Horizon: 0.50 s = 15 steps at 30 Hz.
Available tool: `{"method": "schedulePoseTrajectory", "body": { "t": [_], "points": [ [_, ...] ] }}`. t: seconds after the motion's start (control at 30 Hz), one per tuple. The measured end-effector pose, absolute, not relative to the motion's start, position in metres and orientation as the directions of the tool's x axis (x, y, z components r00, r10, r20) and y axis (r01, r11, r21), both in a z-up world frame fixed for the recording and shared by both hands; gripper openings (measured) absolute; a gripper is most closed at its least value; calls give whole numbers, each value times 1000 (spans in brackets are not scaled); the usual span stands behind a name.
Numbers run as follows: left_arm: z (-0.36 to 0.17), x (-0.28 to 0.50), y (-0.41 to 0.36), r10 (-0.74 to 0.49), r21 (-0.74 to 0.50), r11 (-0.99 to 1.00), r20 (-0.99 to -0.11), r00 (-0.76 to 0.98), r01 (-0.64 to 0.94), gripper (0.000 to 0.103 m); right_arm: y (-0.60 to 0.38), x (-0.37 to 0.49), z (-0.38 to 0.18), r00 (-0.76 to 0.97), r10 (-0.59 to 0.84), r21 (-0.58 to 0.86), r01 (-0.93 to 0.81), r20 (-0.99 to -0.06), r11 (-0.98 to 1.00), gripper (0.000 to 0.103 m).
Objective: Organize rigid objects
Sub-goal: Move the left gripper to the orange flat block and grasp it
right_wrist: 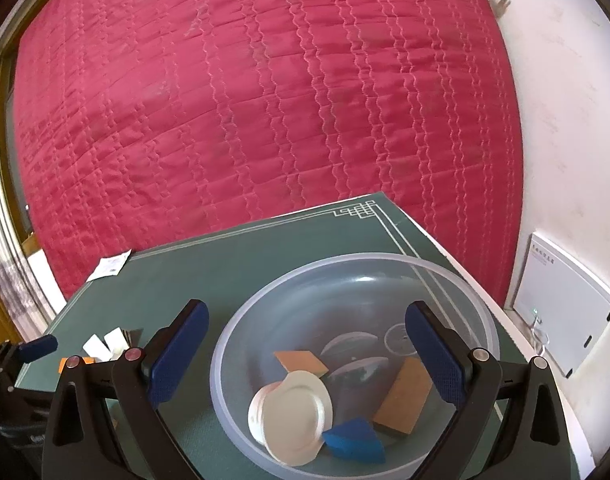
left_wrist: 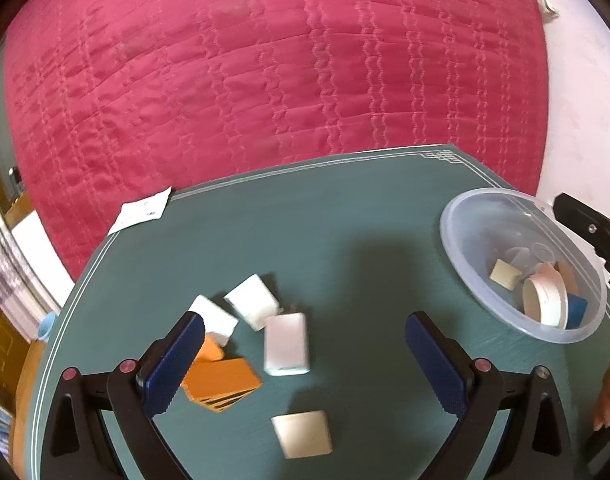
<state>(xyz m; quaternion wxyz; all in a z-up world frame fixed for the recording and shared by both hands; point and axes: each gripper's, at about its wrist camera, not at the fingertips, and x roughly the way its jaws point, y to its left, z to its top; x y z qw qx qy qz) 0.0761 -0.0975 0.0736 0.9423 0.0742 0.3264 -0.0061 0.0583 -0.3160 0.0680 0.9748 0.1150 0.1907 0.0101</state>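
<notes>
My left gripper (left_wrist: 305,360) is open and empty above loose pieces on the green mat (left_wrist: 305,224): a white rectangular block (left_wrist: 286,345) between the fingers, two white blocks (left_wrist: 252,300) behind it, orange pieces (left_wrist: 221,384) by the left finger, and a beige square tile (left_wrist: 303,433) nearest me. My right gripper (right_wrist: 305,356) is open and empty, held over the clear plastic bowl (right_wrist: 345,276). The bowl holds a white lid (right_wrist: 293,416), a blue wedge (right_wrist: 355,440) and two tan wooden pieces (right_wrist: 403,398). The bowl also shows in the left wrist view (left_wrist: 465,232).
A red quilted bed (left_wrist: 265,80) lies beyond the mat's far edge. A white paper slip (left_wrist: 141,212) lies at the mat's back left corner. A white box (right_wrist: 561,308) leans on the wall at right. The left gripper's finger (right_wrist: 37,347) shows at the right view's left edge.
</notes>
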Motion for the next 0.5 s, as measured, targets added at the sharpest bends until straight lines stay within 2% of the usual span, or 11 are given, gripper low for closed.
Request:
{"method": "schedulePoseTrajectory", "body": {
  "t": [0.5],
  "points": [
    [70, 64, -19, 138, 86, 990, -641, 755, -107, 102, -293, 52, 66, 923, 109, 159, -53, -368, 986, 99]
  ]
}}
